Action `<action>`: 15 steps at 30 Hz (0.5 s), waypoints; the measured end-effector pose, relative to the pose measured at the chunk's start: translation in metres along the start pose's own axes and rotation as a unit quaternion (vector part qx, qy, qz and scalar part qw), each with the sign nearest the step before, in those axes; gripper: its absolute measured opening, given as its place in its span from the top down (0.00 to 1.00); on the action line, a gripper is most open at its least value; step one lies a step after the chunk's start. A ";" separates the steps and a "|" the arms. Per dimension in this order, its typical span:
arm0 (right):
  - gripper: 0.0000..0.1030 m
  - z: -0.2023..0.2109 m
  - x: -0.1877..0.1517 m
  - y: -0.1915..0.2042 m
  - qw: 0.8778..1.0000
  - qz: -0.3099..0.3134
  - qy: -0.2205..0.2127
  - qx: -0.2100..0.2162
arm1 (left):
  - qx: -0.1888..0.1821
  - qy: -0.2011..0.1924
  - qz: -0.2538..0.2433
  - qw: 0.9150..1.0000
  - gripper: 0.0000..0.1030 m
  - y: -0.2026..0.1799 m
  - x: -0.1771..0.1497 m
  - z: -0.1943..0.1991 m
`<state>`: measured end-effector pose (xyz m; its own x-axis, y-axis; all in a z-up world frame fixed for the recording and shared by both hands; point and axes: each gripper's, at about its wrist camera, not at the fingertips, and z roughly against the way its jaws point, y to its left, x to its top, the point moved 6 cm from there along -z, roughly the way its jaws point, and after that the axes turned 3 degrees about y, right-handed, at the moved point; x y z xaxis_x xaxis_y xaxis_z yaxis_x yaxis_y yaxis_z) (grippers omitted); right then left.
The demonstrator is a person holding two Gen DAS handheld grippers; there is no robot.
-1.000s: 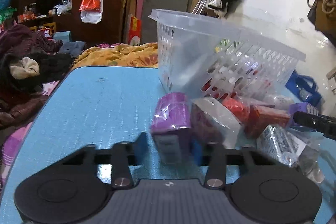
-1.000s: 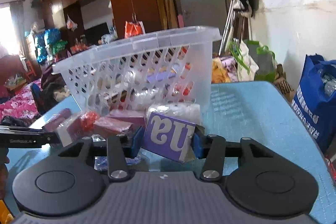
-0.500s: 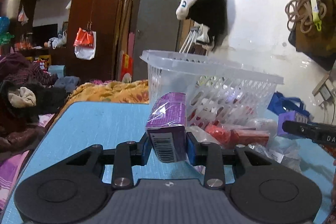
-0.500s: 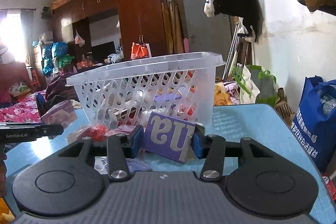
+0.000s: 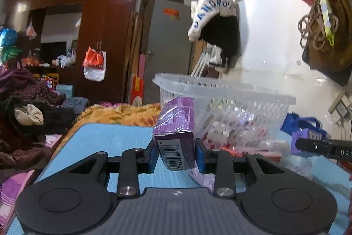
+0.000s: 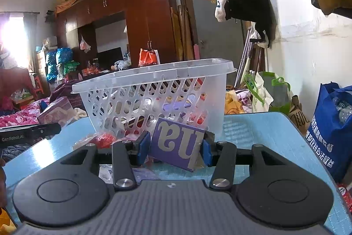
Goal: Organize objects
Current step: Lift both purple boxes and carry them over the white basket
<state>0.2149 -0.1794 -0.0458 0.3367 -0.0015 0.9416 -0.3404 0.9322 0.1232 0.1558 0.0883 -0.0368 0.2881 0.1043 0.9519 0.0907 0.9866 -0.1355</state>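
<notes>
A: Because the left view looks along its own fingers, the left tool (image 5: 173,152) shows plainly: its blue pads pinch a purple box (image 5: 176,136) wrapped in clear film, barcode end toward the camera.

B: Why is the box up in the air and not on the desk (image 5: 114,138)?

A: It looks lifted clear of the blue desk so that it can pass over the rim of the basket (image 5: 224,89), which stands just behind it. The basket is a clear, slotted one and already holds packets, so it is likely the place where things are being gathered.

B: And the loose stuff at its foot?

A: Red packets (image 5: 231,147) and other wrapped bits lie on the desk against the basket's wall, not yet sorted, by the look of it. At the right edge the other tool's finger shows with something purple at its tip.

B: Now the right view.

A: The right tool (image 6: 176,150) clamps a purple card-faced pack (image 6: 176,144) with large pale letters, tilted between the pads, low over the desk and just in front of the basket (image 6: 154,78). Held by its sides, it is probably meant to drop in from above.

B: Is the left tool visible there?

A: Yes, at the left edge, a black finger and a pale purple box (image 6: 57,110) beside the basket's rim.
</notes>
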 end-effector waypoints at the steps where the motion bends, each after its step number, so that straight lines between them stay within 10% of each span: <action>1: 0.51 0.001 0.000 0.000 1.000 0.000 -0.002 0.001 | 0.005 -0.008 0.002 1.000 0.63 0.001 0.001 0.002; 15: 0.51 0.005 0.001 0.002 1.000 0.009 -0.019 -0.009 | 0.013 -0.045 0.001 0.999 0.63 0.003 0.003 0.014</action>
<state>0.2098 -0.1795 -0.0427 0.2977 0.0026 0.9547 -0.3304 0.9385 0.1005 0.1437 0.0930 -0.0303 0.2015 0.1155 0.9727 0.0657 0.9892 -0.1311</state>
